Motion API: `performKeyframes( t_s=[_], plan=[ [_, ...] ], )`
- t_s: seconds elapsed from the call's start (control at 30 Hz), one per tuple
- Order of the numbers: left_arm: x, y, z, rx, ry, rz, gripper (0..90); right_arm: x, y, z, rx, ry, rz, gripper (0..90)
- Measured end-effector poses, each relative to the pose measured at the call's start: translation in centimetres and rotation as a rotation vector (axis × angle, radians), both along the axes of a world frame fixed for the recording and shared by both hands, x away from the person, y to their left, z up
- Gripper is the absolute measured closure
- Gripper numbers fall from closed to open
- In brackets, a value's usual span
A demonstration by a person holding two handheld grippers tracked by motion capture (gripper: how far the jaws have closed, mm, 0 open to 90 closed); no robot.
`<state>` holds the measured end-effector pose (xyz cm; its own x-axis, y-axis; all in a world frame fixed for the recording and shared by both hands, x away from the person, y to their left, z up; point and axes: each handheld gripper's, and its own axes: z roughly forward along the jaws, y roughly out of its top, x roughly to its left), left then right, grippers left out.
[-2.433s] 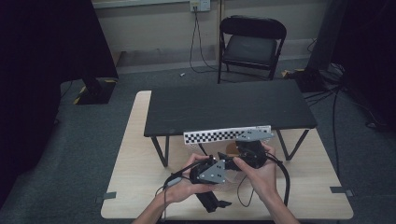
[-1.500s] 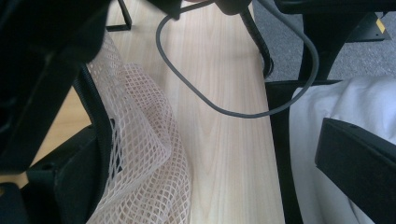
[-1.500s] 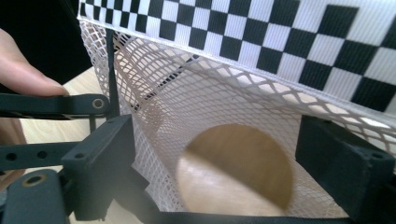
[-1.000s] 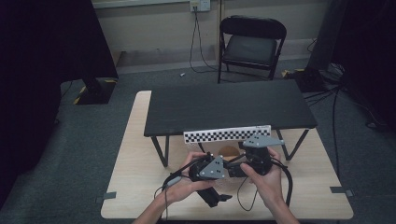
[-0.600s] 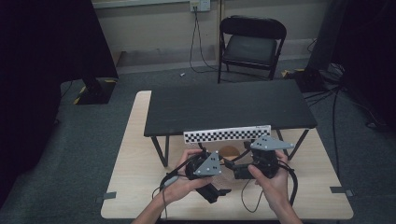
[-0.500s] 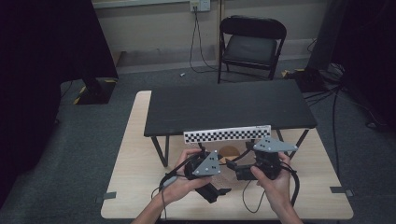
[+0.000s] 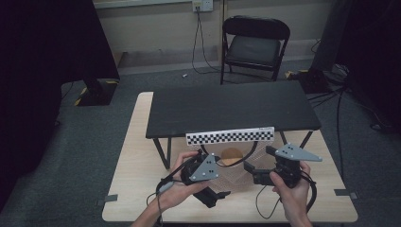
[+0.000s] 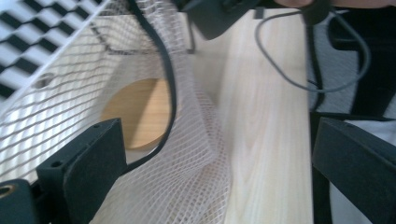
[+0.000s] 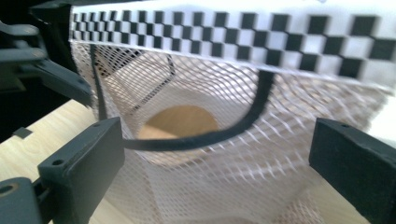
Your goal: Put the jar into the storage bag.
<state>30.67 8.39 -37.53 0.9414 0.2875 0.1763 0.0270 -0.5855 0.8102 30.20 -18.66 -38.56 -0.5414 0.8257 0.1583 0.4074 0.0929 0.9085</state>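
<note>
A white mesh bag (image 7: 233, 176) with a black rim lies on the light wooden table (image 7: 142, 161) between my two grippers. A round wooden disc (image 7: 231, 156) shows through the netting. My left gripper (image 7: 213, 187) sits at the bag's left side and my right gripper (image 7: 258, 165) at its right, each facing the bag. In the left gripper view the open jaws of the left gripper (image 8: 224, 177) frame the mesh (image 8: 187, 163) and the disc (image 8: 140, 112). The right gripper (image 9: 219, 172) stands open around the netting (image 9: 210, 182), with the black rim (image 9: 224, 133) and the disc (image 9: 180, 121) ahead.
A black-and-white checkered strip (image 7: 230, 136) hangs on the near edge of a low black table (image 7: 227, 106) just behind the bag. A black folding chair (image 7: 255, 45) stands farther back. Cables trail from both grippers across the wooden table.
My right gripper has moved to the right and a little toward the person, away from the left one. The left gripper has barely shifted.
</note>
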Motion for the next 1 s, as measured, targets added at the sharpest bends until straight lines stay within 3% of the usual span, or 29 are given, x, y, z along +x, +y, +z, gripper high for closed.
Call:
performKeyframes(
  t_s=[0.17,0.33,0.53,0.8,1.0],
  plan=[
    [0.2,0.8,-0.3,-0.009,0.022,0.043,3.5,-0.5,-0.7,-0.1,0.008,-0.003,-0.039,2.2],
    [-0.1,2.0,-0.5,-0.008,0.03,0.053,3.5,-1.2,-1.6,-0.5,0.009,-0.014,-0.07,2.3],
    [-0.4,3.5,-1.5,0.01,0.048,0.09,3.2,-1.5,-2.5,-1.9,0.011,-0.016,-0.135,2.5],
    [-0.7,5.9,-3.5,0.003,0.086,0.183,2.6,-1.8,-4.1,-4.5,-0.035,0.039,-0.187,3.0],
    [0.0,7.2,-5.5,-0.013,0.137,0.285,2.5,-1.6,-5.0,-5.7,-0.073,0.054,-0.231,3.3]
  ],
)
